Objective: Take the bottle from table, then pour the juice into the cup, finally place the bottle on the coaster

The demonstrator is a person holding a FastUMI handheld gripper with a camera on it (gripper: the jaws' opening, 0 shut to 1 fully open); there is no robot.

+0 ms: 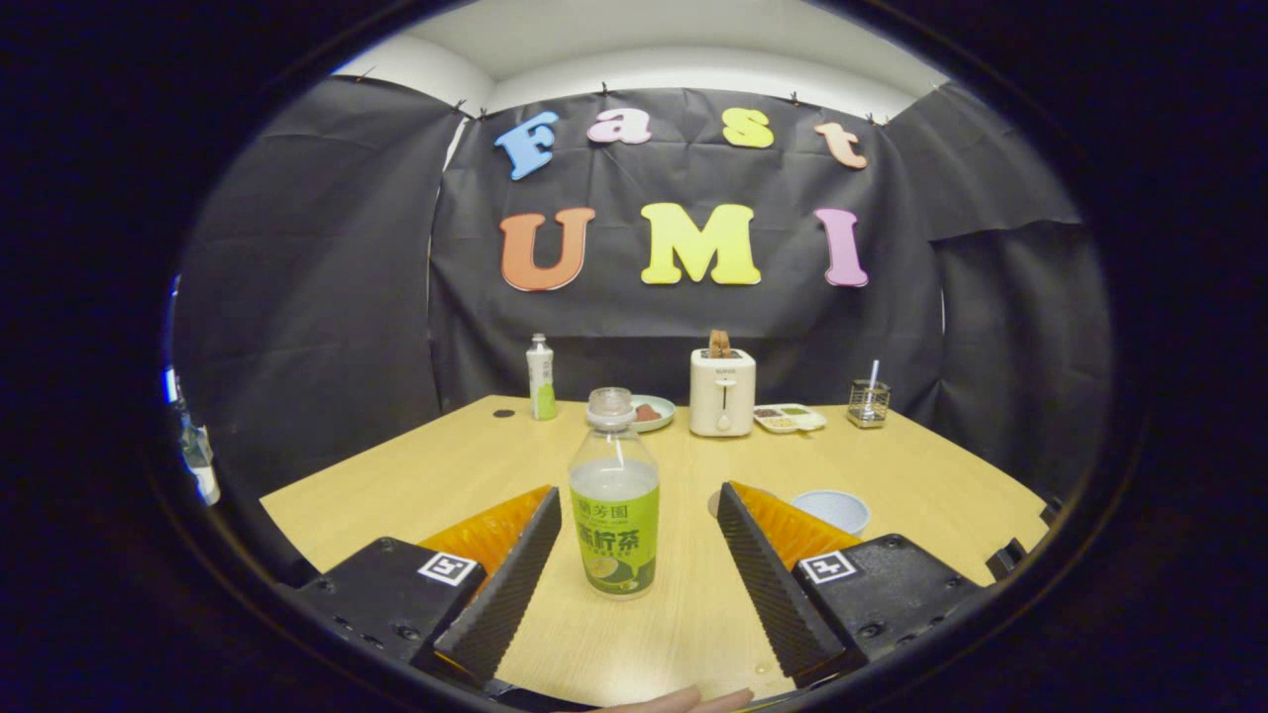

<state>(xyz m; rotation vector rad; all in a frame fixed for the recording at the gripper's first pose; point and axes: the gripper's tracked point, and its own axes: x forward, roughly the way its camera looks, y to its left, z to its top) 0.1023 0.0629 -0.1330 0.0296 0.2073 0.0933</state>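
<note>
Two fingers (634, 540) spread wide over a pale wooden counter (446, 465), nothing pinched, a clear gap on each side of the juice bottle (614, 495) standing upright between them. Bottle uncapped, green-labelled, cloudy pale liquid reaching up to the shoulder. Just behind the right finger, a pale blue cup (832, 510) on the counter, and beside it the edge of a round brown coaster (715, 503), mostly hidden by the finger. Far back along the black cloth wall: a second, smaller bottle (540, 377) with a green base, a small dish (652, 413) holding something reddish, a cream toaster (722, 391) with a slice poking out, a divided tray (789, 418), a wire holder (869, 402) with a thin stick inside. At the near edge, part of a hand (684, 701).
</note>
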